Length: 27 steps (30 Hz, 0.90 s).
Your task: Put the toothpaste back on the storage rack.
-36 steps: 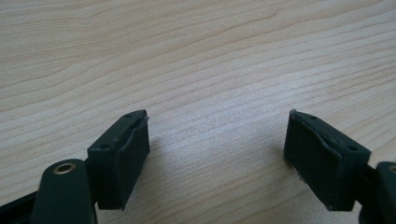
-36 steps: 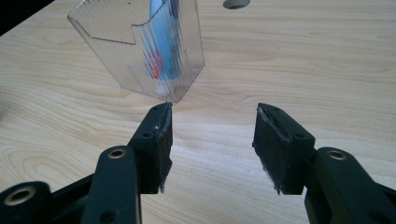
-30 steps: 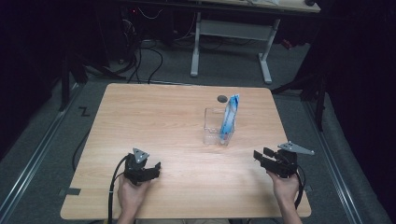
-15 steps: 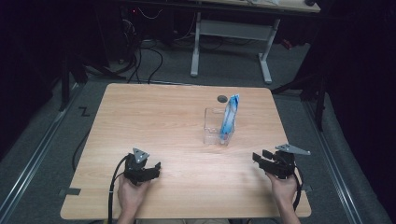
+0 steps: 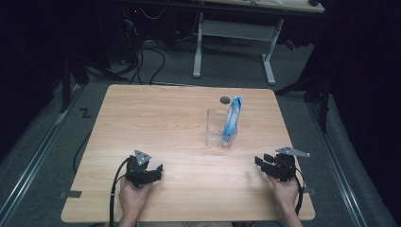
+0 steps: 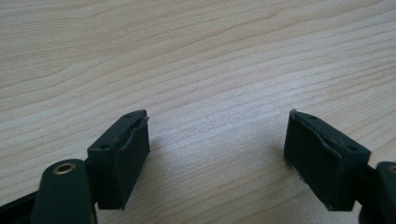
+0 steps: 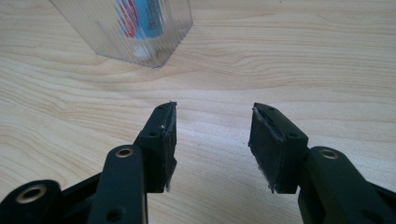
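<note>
A clear plastic container (image 5: 218, 126) stands right of the table's middle, and a blue tube (image 5: 231, 120) leans upright inside it, cap down. In the right gripper view the container (image 7: 135, 28) stands ahead and to the left, apart from the jaws. My right gripper (image 5: 263, 162) rests near the front right of the table; its jaws have just been closing and stand open with nothing between them (image 7: 212, 140). My left gripper (image 5: 150, 171) sits at the front left, jaws wide open over bare wood (image 6: 217, 154).
The wooden table (image 5: 156, 118) has a small dark round mark (image 5: 225, 100) near its far edge. Beyond it stands a white-legged desk (image 5: 236, 33) with cables on the grey floor. Cables trail from both grippers off the front edge.
The right gripper has shifted slightly left and its jaws have narrowed. The left gripper, container and tube have not moved.
</note>
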Each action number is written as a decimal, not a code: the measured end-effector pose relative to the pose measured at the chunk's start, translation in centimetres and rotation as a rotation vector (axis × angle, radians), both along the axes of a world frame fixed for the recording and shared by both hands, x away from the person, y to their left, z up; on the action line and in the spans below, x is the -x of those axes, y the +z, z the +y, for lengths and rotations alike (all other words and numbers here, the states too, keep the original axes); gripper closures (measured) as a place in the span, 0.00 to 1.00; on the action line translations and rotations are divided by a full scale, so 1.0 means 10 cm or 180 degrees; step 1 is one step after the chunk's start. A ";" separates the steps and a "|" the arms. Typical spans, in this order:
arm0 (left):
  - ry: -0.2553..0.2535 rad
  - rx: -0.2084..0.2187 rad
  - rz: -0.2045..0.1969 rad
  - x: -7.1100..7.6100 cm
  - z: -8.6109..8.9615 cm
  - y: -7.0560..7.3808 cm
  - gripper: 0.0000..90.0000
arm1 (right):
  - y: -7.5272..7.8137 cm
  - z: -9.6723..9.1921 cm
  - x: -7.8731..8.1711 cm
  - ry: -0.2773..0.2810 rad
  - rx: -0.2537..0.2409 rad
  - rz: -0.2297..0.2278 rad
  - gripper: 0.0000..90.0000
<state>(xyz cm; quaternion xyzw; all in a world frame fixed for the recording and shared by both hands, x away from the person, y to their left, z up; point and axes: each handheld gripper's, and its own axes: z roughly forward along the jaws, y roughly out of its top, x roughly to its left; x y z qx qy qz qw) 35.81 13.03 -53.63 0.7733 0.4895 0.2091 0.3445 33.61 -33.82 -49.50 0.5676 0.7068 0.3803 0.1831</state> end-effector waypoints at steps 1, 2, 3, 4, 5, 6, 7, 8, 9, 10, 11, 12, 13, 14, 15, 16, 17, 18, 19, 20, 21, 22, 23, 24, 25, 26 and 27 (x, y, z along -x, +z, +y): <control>-0.0001 -0.0001 0.0000 0.00 0.00 0.00 0.25 | -0.02 0.00 -0.01 -0.0010 -0.0003 0.0030 0.57; 0.0000 0.0000 0.0000 0.00 0.00 0.00 0.25 | -0.02 0.00 -0.01 -0.0010 -0.0003 0.0030 0.57; -0.0001 -0.0001 0.0001 0.00 0.00 0.00 0.25 | -0.03 0.00 -0.02 -0.0017 0.0023 0.0038 0.57; 0.0000 0.0000 0.0000 0.00 0.00 0.00 0.25 | -0.04 0.00 -0.02 -0.0017 0.0037 0.0051 0.57; -0.0001 -0.0001 0.0000 0.00 0.00 0.00 0.25 | -0.04 0.00 -0.03 -0.0030 0.0045 0.0053 0.56; -0.0001 -0.0001 0.0000 0.00 0.00 0.00 0.25 | -0.04 0.00 -0.04 -0.0027 0.0055 0.0047 0.56; -0.0001 0.0000 0.0001 0.00 0.00 0.00 0.25 | -0.05 0.01 -0.04 -0.0038 0.0048 0.0054 0.56; -0.0001 0.0000 0.0000 0.00 0.00 0.00 0.25 | -0.05 0.01 -0.04 -0.0038 0.0048 0.0054 0.56; 0.0000 0.0000 -0.0001 0.00 0.00 0.00 0.25 | -0.06 0.01 -0.05 -0.0046 0.0062 0.0071 0.56; -0.0001 -0.0001 0.0000 0.00 0.00 0.00 0.25 | -0.07 0.01 -0.05 -0.0045 0.0081 0.0073 0.55; -0.0001 -0.0001 0.0000 0.00 0.00 0.00 0.25 | -0.08 0.02 -0.06 -0.0060 0.0069 0.0085 0.55; 0.0000 0.0000 0.0000 0.00 0.00 0.00 0.25 | -0.09 0.02 -0.07 -0.0057 0.0084 0.0096 0.55; -0.0001 -0.0001 -0.0001 0.00 0.00 0.00 0.25 | -0.12 0.02 -0.08 -0.0080 0.0083 0.0115 0.55; 0.0000 0.0000 0.0000 0.00 0.00 0.00 0.25 | -0.12 0.02 -0.08 -0.0080 0.0083 0.0115 0.55; -0.0001 -0.0001 0.0001 0.00 0.00 0.00 0.25 | -0.15 0.01 -0.09 -0.0100 0.0061 0.0136 0.54; -0.0001 -0.0001 0.0001 0.00 0.00 0.00 0.25 | -0.15 0.01 -0.09 -0.0100 0.0061 0.0136 0.54; 0.0000 0.0000 0.0000 0.00 0.00 0.00 0.25 | -0.16 0.01 -0.09 -0.0104 0.0061 0.0143 0.54; 0.0000 0.0000 0.0000 0.00 0.00 0.00 0.25 | -0.17 0.01 -0.09 -0.0118 0.0051 0.0146 0.54; 0.0000 0.0000 0.0000 0.00 0.00 0.00 0.25 | -0.18 0.01 -0.10 -0.0122 0.0055 0.0153 0.54; 0.0000 0.0000 0.0000 0.00 0.00 0.00 0.25 | -0.19 0.01 -0.10 -0.0115 0.0057 0.0151 0.54; -0.0001 -0.0001 0.0000 0.00 0.00 0.00 0.25 | -0.20 0.01 -0.10 -0.0128 0.0060 0.0166 0.54; 0.0000 0.0000 0.0000 0.00 0.00 0.00 0.25 | -0.20 0.01 -0.11 -0.0129 0.0075 0.0169 0.54; 0.0000 0.0000 0.0000 0.00 0.00 0.00 0.25 | -0.21 0.01 -0.11 -0.0131 0.0086 0.0163 0.54; 0.0000 0.0000 0.0000 0.00 0.00 0.00 0.25 | -0.22 0.00 -0.12 -0.0135 0.0113 0.0160 0.54; 0.0000 0.0000 0.0000 0.00 0.00 0.00 0.25 | -0.22 0.00 -0.12 -0.0135 0.0113 0.0160 0.54; -0.0001 -0.0001 0.0000 0.00 0.00 0.00 0.25 | -0.24 0.00 -0.12 -0.0172 0.0117 0.0178 0.54; 0.0000 -0.0001 0.0000 0.00 0.00 0.00 0.25 | -0.24 0.00 -0.12 -0.0172 0.0117 0.0178 0.54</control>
